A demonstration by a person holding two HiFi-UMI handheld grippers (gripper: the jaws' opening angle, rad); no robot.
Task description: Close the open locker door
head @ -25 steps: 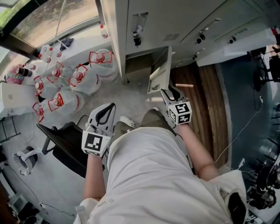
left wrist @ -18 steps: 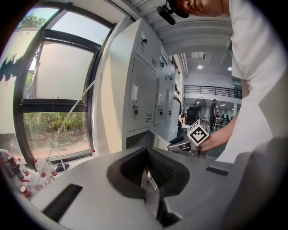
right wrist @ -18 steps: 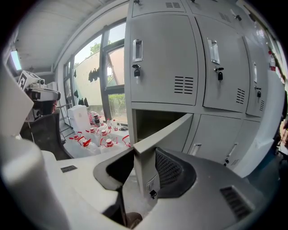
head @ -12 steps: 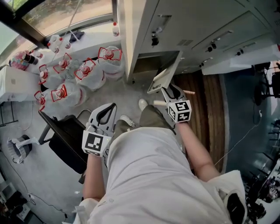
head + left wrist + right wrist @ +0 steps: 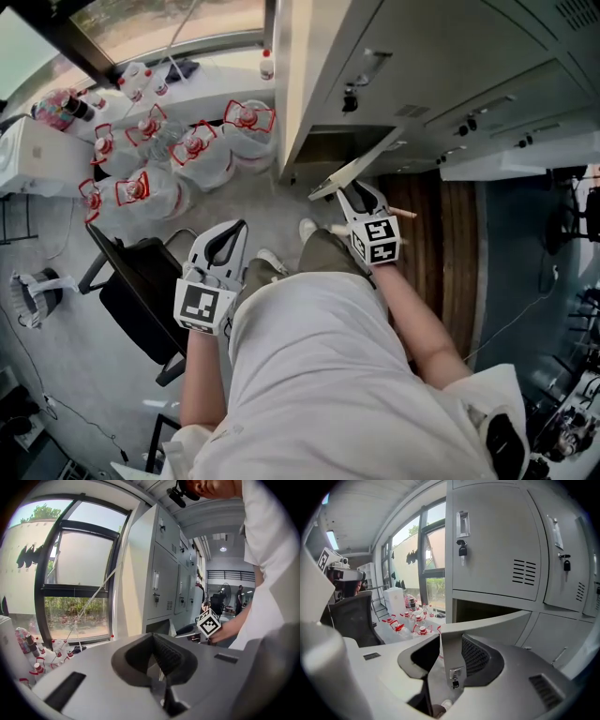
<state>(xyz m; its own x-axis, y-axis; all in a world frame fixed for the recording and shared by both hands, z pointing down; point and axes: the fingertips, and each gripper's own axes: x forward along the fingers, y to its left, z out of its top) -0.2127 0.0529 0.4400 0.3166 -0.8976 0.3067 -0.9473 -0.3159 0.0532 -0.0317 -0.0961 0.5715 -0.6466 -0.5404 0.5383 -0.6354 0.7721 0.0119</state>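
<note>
- Standing ajar at the foot of the grey locker bank (image 5: 422,56), the locker door (image 5: 356,171) is swung partway out from the lowest compartment (image 5: 328,148).
- That compartment is the only one open; its inside is dark, and I cannot tell what it holds.
- The lockers above it are shut, and a small padlock (image 5: 462,550) hangs under 1 handle.
- Clear water jugs (image 5: 195,145) with red caps and handles crowd the floor below the window, just left of the lockers; how full they are is hard to judge.
- The right gripper (image 5: 354,199) has the door's free edge between its jaws. The jaws have just been closing but stand wide, with a gap on the left side of the edge.
- The left gripper (image 5: 228,234) is held near the person's waist, well away from the door, jaws apart with nothing between them.
- A black office chair (image 5: 141,291) is partly hidden behind the left gripper.
- The person's white shirt (image 5: 319,375) covers the floor beneath.
</note>
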